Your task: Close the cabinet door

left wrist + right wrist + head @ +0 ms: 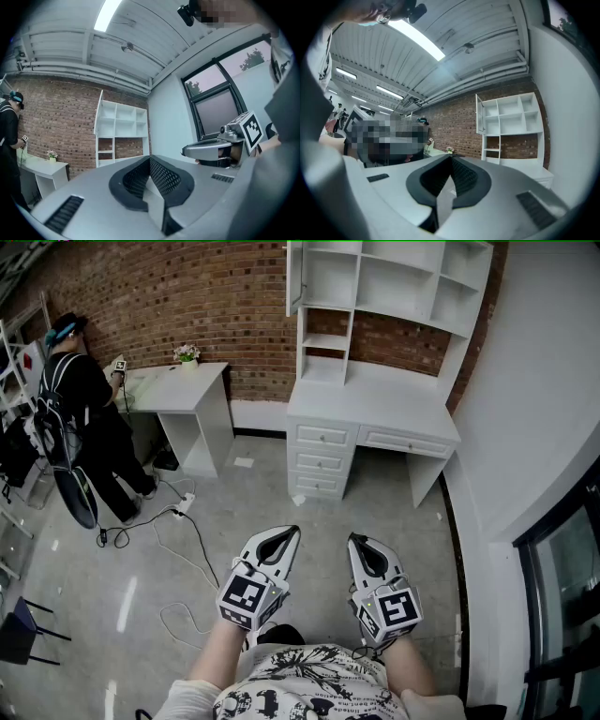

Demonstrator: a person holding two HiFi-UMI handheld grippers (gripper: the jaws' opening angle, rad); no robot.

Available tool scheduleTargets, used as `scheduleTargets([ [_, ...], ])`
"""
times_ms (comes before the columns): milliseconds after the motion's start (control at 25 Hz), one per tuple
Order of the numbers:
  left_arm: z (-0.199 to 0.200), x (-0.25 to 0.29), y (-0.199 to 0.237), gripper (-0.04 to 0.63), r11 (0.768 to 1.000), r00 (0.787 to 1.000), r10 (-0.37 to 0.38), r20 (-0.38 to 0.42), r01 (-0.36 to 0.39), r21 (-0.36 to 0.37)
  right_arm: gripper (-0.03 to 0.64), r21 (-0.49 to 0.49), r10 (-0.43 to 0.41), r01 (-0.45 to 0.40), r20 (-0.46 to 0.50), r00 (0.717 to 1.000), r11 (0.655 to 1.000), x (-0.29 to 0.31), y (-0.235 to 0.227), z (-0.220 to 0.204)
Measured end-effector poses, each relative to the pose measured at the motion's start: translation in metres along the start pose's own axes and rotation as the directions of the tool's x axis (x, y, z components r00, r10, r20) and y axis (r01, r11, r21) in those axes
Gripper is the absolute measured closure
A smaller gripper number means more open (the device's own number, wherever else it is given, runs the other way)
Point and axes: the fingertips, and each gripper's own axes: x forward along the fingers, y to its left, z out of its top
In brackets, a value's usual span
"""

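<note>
A white desk with a shelf hutch (375, 381) stands against the brick wall, far ahead of me. At the hutch's upper left, a narrow white cabinet door (293, 277) hangs open, swung out from its compartment. The same door shows in the left gripper view (99, 113) and in the right gripper view (479, 115). My left gripper (292, 531) and right gripper (354, 540) are held side by side close to my body, above the floor. Both are shut with nothing between the jaws, pointing level toward the hutch (150, 158) (451, 157).
A person in black (80, 399) stands at a small white desk (183, 395) with a flower pot (187, 354) at the back left. Cables and a power strip (183, 507) lie on the grey floor. A white wall and a dark glass door (562, 587) are on the right.
</note>
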Motion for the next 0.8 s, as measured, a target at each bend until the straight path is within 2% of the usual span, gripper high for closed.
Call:
scheduleTargets([
  [200,0.002,0.009,0.005,0.583,1.0,1.0,0.004,-0.009,-0.003,0.025,0.612,-0.005,0.005,-0.005,0.01,1.0,1.0,0.012,-0.006,0.001],
  [520,-0.001,0.014,0.019,0.581,1.0,1.0,0.019,0.018,-0.019,-0.02,0.611,0.062,-0.023,0.024,-0.02,1.0,0.998,0.026,-0.015,-0.006],
  [680,-0.01,0.02,0.024,0.583,1.0,1.0,0.028,-0.008,-0.029,-0.009,0.611,0.092,-0.016,0.018,-0.024,1.0,0.996,0.034,-0.022,-0.014],
  [800,-0.02,0.027,0.033,0.583,0.999,1.0,0.026,-0.017,-0.027,-0.032,0.611,0.085,0.001,0.002,-0.034,0.999,0.996,0.046,-0.023,-0.021],
])
